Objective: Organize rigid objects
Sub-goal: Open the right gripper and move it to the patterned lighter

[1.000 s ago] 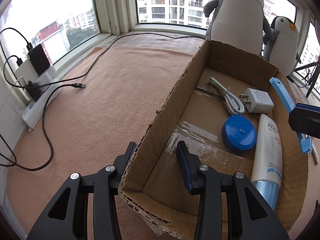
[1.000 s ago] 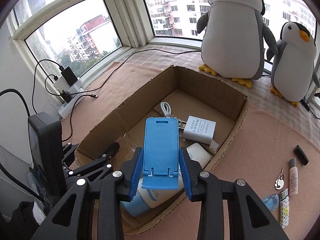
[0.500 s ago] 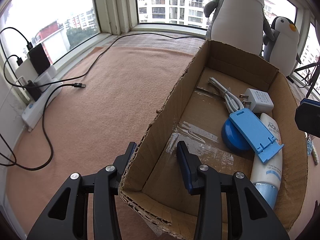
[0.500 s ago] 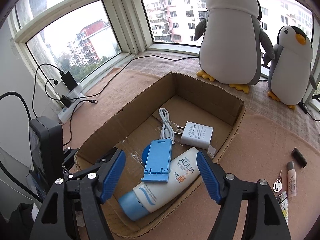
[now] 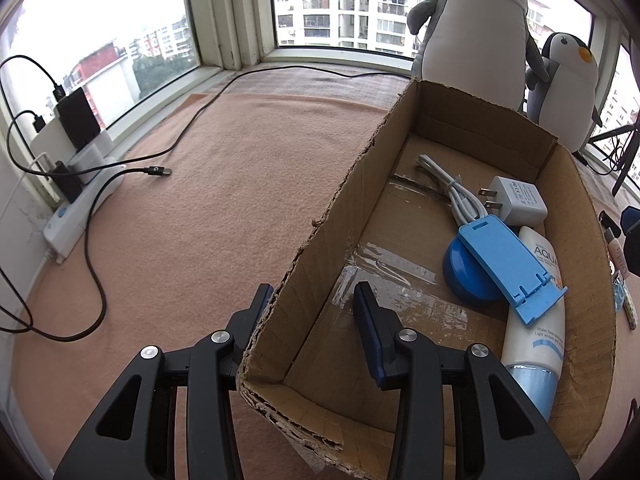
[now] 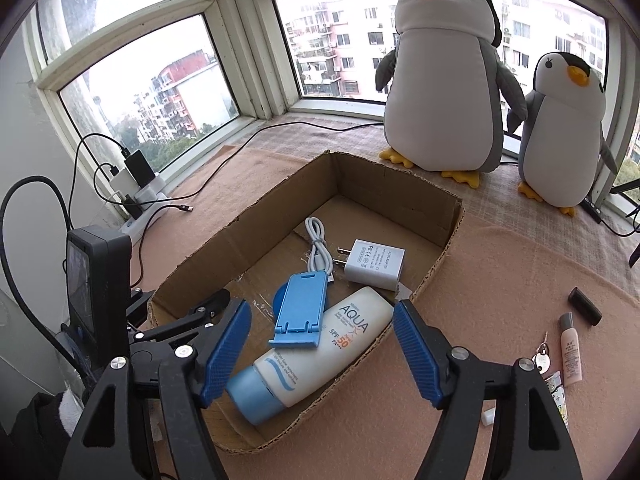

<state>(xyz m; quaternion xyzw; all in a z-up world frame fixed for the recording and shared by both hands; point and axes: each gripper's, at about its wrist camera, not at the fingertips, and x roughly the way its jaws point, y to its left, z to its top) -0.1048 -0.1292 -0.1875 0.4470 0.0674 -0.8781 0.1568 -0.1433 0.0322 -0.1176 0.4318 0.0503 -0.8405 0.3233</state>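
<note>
A cardboard box (image 5: pixel 340 208) (image 6: pixel 256 216) lies on the peach blanket. Inside it a blue phone stand (image 5: pixel 508 264) (image 6: pixel 300 308) rests across a round blue disc (image 5: pixel 460 276) and a white AQUA sunscreen tube (image 5: pixel 536 320) (image 6: pixel 340 340). A white charger (image 5: pixel 518 200) (image 6: pixel 376 262) and a coiled white cable (image 5: pixel 452 192) (image 6: pixel 318 256) lie farther back. My left gripper (image 5: pixel 314 292) straddles the box's left wall near its front corner, jaws apart, one finger outside and one inside. My right gripper (image 6: pixel 320 312) hovers wide open above the box's near end, holding nothing.
Two plush penguins (image 6: pixel 444 80) stand behind the box by the window. A power strip (image 5: pixel 80 208) with black cables (image 5: pixel 160 170) lies at the left. To the right of the box on the blanket are a black cap (image 6: pixel 585 306), a small pink tube (image 6: pixel 572 356) and keys (image 6: pixel 542 356).
My right gripper opened and let go of the blue phone stand, which dropped into the box onto the disc and tube. The right gripper then rose and pulled back. The left gripper stayed put.
</note>
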